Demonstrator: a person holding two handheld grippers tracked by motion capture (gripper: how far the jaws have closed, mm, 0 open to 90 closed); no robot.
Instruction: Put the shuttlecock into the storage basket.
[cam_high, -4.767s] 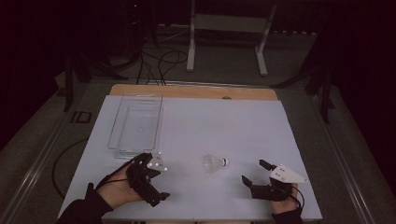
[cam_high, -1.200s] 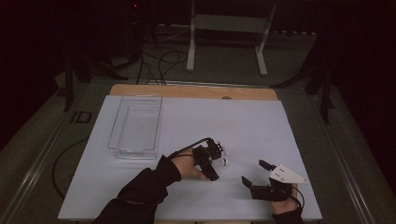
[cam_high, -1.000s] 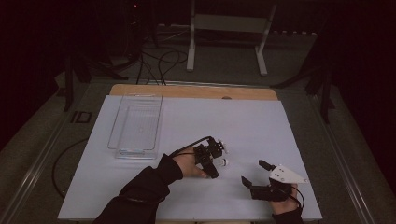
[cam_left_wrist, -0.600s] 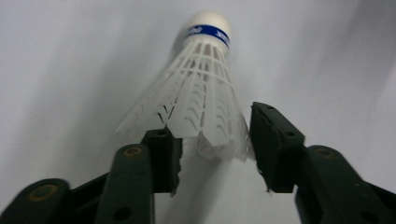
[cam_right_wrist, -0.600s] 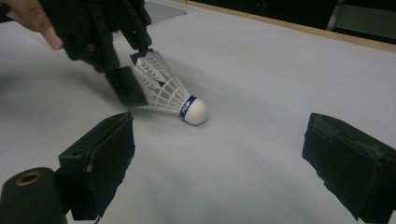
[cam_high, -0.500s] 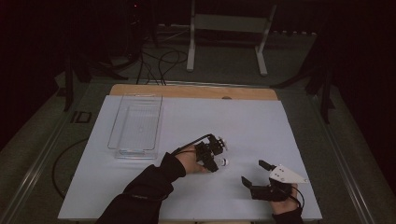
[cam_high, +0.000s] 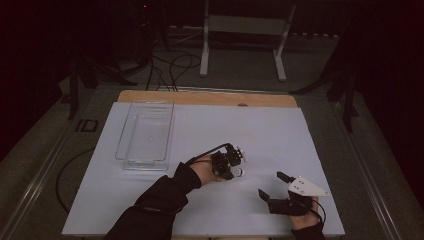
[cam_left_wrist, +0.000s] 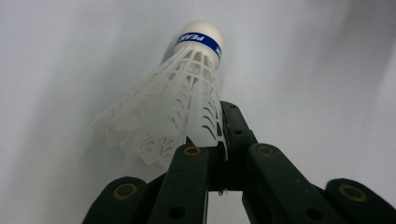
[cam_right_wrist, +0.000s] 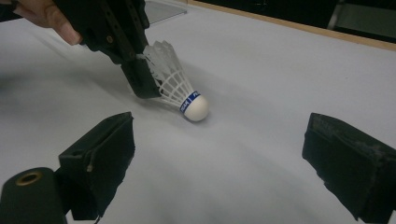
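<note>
One counter (cam_high: 280, 130), white-topped, with a wooden strip along its far edge; it carries everything I list here.

One clear plastic tray (cam_high: 146, 134), rectangular, lying well to the left of my left fingers and farther back.

Two grippers, one in each hand. My left gripper (cam_high: 235, 161) sits near the middle of the counter; its fingers have just been closing and are now clenched on the edge of the shuttlecock's skirt, as the left gripper view shows, with the skirt's rim pinched between them. My right gripper (cam_high: 272, 186) rests near the front edge of the counter, to the right of the left one and apart from it; its fingers (cam_right_wrist: 100, 156) are released and stand wide, with nothing between them.

One shuttlecock (cam_left_wrist: 180, 98), white plastic skirt, white cork with a blue band. It lies at the left fingers' tips, cork pointing away from them and resting on the counter, ahead of my open right fingers.
</note>
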